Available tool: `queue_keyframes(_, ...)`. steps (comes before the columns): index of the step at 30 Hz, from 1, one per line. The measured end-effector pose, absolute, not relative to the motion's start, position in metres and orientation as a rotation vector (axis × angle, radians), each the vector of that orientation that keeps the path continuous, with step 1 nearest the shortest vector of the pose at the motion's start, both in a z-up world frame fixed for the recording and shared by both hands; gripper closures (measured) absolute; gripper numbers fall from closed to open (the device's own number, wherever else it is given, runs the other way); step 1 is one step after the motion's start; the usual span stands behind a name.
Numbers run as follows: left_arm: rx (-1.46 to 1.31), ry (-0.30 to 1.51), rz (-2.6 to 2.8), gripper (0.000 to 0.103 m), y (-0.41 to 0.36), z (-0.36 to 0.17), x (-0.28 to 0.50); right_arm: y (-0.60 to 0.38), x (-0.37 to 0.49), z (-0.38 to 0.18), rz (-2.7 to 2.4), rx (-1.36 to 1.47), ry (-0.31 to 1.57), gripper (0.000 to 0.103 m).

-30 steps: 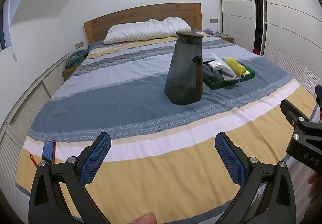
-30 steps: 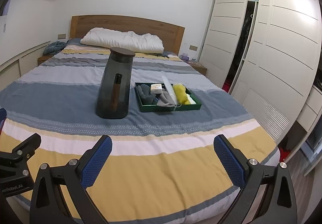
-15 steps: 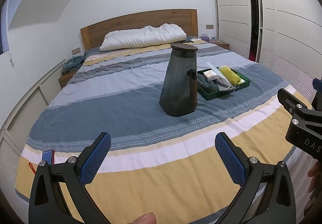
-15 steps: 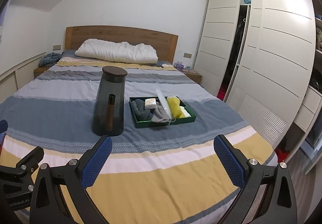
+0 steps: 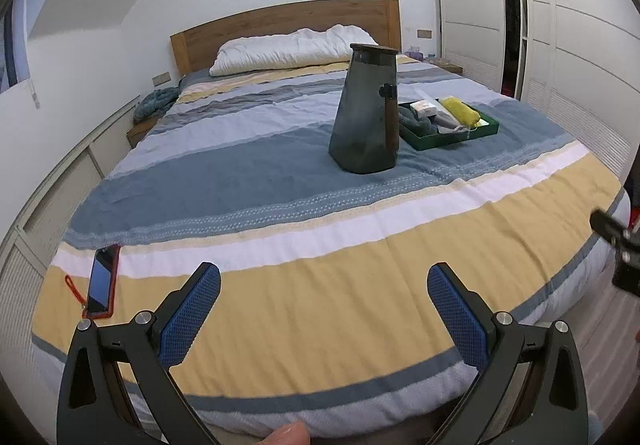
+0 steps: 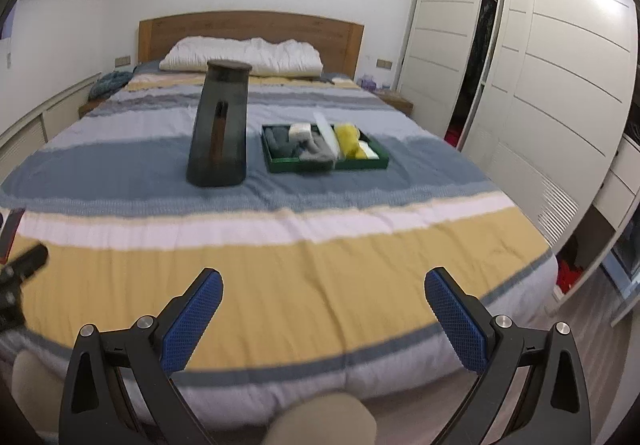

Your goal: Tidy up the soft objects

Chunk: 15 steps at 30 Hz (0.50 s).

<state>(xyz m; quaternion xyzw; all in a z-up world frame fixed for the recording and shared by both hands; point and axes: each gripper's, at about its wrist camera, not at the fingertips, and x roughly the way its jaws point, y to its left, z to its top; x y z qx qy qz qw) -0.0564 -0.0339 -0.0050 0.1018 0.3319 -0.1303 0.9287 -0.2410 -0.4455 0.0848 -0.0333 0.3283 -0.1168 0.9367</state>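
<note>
A green tray (image 5: 452, 140) (image 6: 362, 163) lies on the striped bedspread, mid-bed to the right. It holds dark grey cloth (image 6: 282, 141), a grey item (image 6: 320, 151), a yellow cloth (image 5: 462, 111) (image 6: 347, 137) and a small white packet (image 6: 300, 131). Left of the tray stands a tall dark grey container (image 5: 366, 109) (image 6: 220, 125) with a brown lid. My left gripper (image 5: 324, 305) and my right gripper (image 6: 323, 303) hang open over the foot of the bed, far from the tray, nothing between their blue pads.
A red-cased phone (image 5: 103, 279) lies near the bed's front left corner. A white pillow (image 6: 244, 55) rests against the wooden headboard (image 6: 252, 29). White wardrobe doors (image 6: 552, 57) line the right wall. The other gripper's black tip (image 5: 616, 241) shows at the right edge.
Both grippers have pulled back from the bed, so the container and tray look farther off. The phone has come more into the left view. Both stay open.
</note>
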Motion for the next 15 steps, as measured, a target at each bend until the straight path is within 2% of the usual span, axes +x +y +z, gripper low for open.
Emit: queue_keyframes(15,0.237,0.674,-0.327,0.001,-0.042,0.002,-0.073,-0.446,-0.289,0.102,-0.237,-0.037,0.632,0.000)
